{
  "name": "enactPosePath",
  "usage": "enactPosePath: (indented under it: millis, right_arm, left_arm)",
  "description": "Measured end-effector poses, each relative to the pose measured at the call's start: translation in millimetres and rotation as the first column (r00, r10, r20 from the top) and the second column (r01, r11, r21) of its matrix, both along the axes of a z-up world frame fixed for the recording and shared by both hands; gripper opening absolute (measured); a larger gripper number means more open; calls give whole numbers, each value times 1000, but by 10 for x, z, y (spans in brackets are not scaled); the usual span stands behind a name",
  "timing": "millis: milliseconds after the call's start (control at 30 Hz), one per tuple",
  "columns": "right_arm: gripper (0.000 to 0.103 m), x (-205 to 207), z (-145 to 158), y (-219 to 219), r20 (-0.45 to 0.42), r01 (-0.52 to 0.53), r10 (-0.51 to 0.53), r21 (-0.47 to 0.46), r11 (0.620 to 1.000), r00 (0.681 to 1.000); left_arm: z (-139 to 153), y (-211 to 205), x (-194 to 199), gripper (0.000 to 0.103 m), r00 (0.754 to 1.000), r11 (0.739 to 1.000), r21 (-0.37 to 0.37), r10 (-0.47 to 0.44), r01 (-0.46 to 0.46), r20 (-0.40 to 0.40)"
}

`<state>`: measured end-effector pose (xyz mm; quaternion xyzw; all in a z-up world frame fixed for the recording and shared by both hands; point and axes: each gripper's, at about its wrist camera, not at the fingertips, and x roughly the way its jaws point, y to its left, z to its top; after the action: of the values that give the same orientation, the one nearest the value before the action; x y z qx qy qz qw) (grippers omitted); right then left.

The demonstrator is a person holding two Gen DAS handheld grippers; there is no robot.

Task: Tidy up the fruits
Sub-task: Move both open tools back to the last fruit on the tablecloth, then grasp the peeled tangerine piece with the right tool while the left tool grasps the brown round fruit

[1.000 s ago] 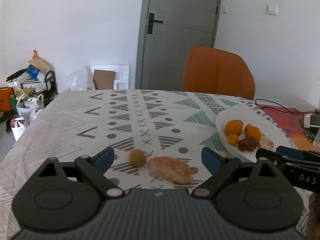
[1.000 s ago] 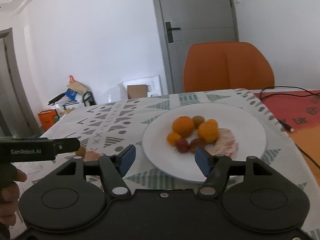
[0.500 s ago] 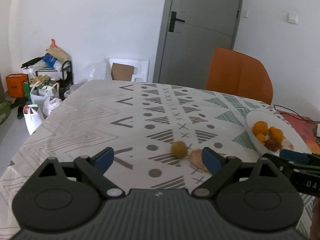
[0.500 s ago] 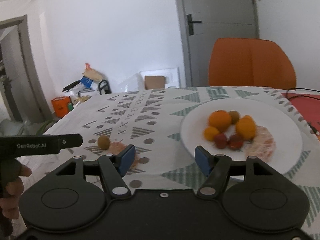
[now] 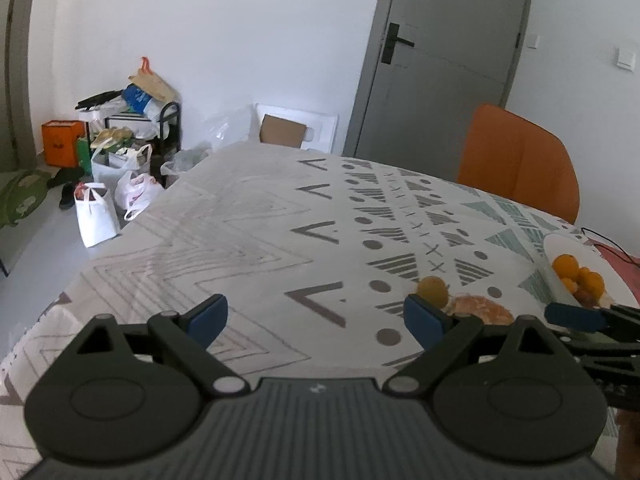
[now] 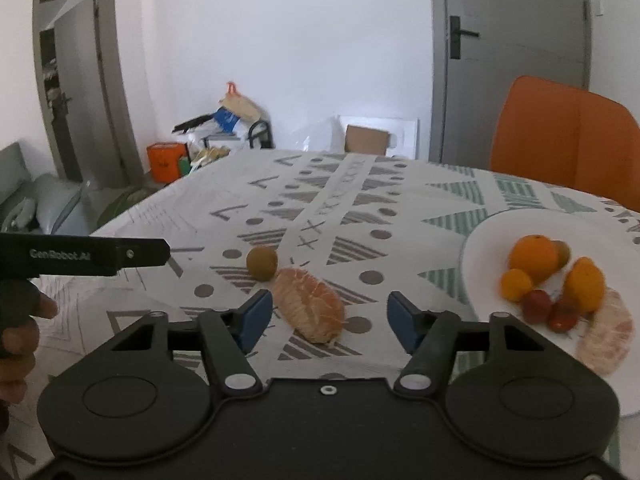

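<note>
From my right gripper (image 6: 330,320) cam I've got the peeled citrus piece (image 6: 310,306) lying on the patterned desk (image 6: 360,184), sitting right in the gap between the jaws but not touched by either pad. Those jaws have just been closing in a bit, though they're plainly apart with the fruit loose between them. The little green-brown kiwi (image 6: 262,263) is at about 11 o'clock from the citrus, touching or just beside it, can't quite tell which. Over at 3 o'clock is the white plate (image 6: 480,248) with the rest of the haul: a big orange (image 6: 534,258), a couple of smaller orange fruits, some small red ones and another peeled piece (image 6: 608,334) at the plate's near edge. My left gripper (image 5: 316,318) has its jaws spread wide with nothing in them, just bare cloth underneath; on that cam the kiwi and citrus peek out behind the right-side pad, at roughly 2 o'clock. An orange chair (image 6: 568,144) stands at the far side of the desk.
</note>
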<state>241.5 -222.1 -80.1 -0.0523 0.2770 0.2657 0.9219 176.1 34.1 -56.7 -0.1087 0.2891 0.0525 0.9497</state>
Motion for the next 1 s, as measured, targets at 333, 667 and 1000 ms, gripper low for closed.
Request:
enactPosePath:
  millis: [333,667,1000]
  right_arm:
    - [49,172,-160,216,-27,-33,31,-70,997,999]
    - [34,277,-160,249,-7,-9,8,-79,997,1000]
    - [32,117,36,23,18,30,-29,-27,999,999]
  left_arm:
    - [-64,77,21,94,1000,1000,-16,16,-16,-15]
    - [-93,97,57,94,999,999,-34,20,-21,-28]
    - [-29,-78,142,93,1000,999,-12,-31,31,-2]
